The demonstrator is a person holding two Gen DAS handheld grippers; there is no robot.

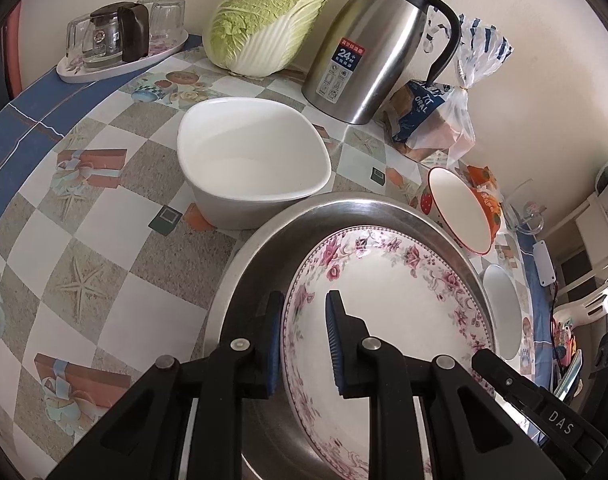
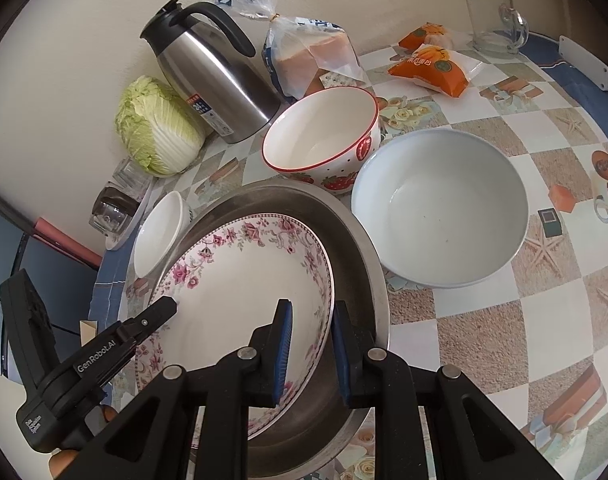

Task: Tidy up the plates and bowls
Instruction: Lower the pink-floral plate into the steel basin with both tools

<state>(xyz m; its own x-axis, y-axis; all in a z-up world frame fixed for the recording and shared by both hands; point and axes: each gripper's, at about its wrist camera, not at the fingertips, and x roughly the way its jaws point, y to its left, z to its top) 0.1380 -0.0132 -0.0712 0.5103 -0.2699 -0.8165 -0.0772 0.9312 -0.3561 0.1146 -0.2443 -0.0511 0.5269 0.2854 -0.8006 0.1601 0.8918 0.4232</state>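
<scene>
We find the left gripper [image 1: 304, 344] and right gripper [image 2: 312, 354], 2 in all, straddling opposite rims of the pink-flowered porcelain plate [image 2: 243, 280] inside the round steel basin [image 2: 360, 248], fingers apart, likely for a level lift.

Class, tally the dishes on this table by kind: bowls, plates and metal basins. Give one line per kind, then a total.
Bowls: 3, the white squarish bowl, the strawberry bowl and the pale round bowl.
Plates: 1, the flowered plate, its rim between the fingers of both the left gripper and the right gripper.
Metal basins: 1, the steel basin under the plate.
Total: 5
</scene>
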